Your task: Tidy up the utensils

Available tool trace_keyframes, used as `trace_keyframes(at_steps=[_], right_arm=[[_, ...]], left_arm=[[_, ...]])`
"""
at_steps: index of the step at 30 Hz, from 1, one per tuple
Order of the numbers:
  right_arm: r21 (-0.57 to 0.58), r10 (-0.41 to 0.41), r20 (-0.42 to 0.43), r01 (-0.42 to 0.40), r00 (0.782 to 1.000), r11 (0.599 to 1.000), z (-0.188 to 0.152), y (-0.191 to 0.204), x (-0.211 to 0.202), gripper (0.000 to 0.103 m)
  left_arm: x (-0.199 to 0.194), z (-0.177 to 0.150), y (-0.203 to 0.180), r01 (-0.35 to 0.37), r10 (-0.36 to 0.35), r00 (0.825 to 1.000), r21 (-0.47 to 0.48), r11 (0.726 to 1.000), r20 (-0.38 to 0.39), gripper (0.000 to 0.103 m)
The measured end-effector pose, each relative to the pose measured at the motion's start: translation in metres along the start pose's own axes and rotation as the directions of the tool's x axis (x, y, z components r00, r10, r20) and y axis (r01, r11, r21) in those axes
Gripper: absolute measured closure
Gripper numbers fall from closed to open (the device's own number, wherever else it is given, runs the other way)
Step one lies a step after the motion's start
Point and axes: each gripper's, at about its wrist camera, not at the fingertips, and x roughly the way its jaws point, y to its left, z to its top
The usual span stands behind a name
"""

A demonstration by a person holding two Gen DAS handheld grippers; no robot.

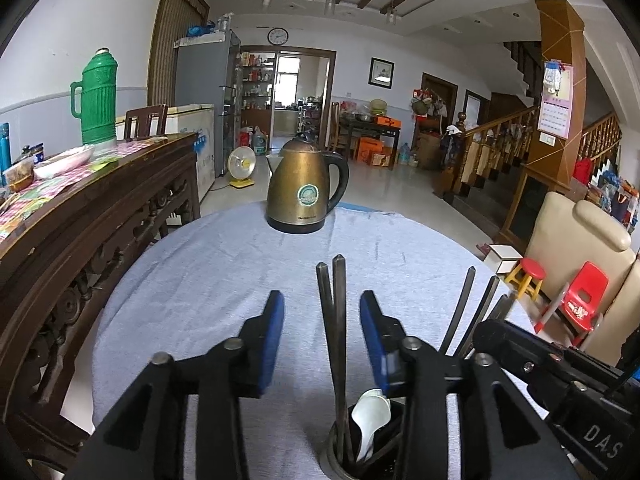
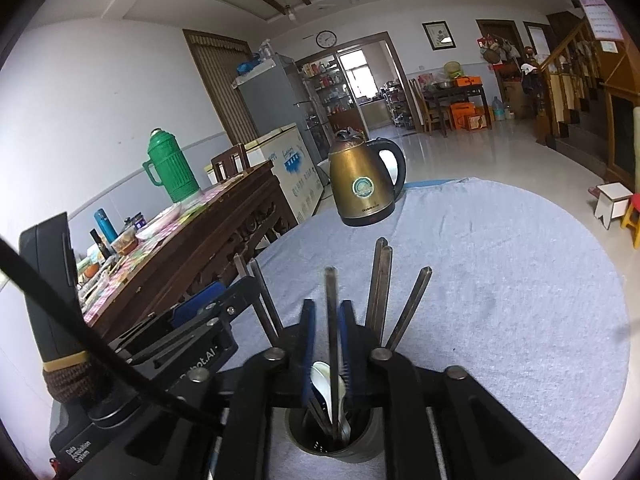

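A dark metal utensil holder (image 2: 332,436) stands on the blue-grey cloth, close under both grippers. It holds several dark chopsticks and a white spoon (image 2: 326,384). My left gripper (image 1: 322,316) is open, and two chopsticks (image 1: 334,300) stand upright between its blue pads (image 1: 272,328) without touching them. The holder's rim (image 1: 334,460) and the white spoon (image 1: 372,416) show below. My right gripper (image 2: 327,320) is narrowly open around one chopstick (image 2: 331,304), with a sliver of gap at the pads. More chopsticks (image 2: 382,288) fan out to its right.
A bronze electric kettle (image 1: 306,192) stands at the far edge of the round cloth-covered table (image 1: 224,272). A carved wooden sideboard (image 1: 100,216) with a green thermos (image 1: 98,96) and dishes runs along the left. A red chair (image 1: 584,300) and stool stand beyond the table's right edge.
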Motion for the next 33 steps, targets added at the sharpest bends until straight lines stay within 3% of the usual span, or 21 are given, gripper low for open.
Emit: trace_keyframes(at_steps=[8,12,18,23,28,33], right_arm=[[0.017,0.005,0.022,-0.006,1.000,1.000,0.000,-0.004,-0.009,0.082],[0.029,0.006,0.031,-0.007,1.000,1.000,0.001,-0.008,-0.015,0.081],[0.040,-0.005,0.036,0.004,0.999,0.999,0.000,-0.011,-0.029,0.054],[0.024,-0.015,0.026,0.014,1.000,1.000,0.001,-0.008,-0.041,0.053],[0.004,-0.024,0.017,0.024,1.000,1.000,-0.003,-0.005,-0.054,0.043],[-0.016,-0.029,0.008,0.029,1.000,0.999,-0.008,0.001,-0.066,0.039]], left_arm=[[-0.005,0.002,0.005,-0.052,0.052,0.999,0.007,0.999,0.014,0.036],[-0.008,0.002,0.007,-0.086,0.086,0.996,0.015,0.996,0.012,0.030],[-0.013,0.003,0.012,-0.145,0.146,0.989,0.036,0.989,-0.019,0.027],[-0.022,0.001,0.018,-0.167,0.169,0.984,0.049,0.985,-0.047,0.023],[-0.037,-0.004,0.019,-0.185,0.190,0.980,0.074,0.980,-0.060,0.021],[-0.051,-0.008,0.018,-0.199,0.207,0.976,0.097,0.975,-0.074,0.018]])
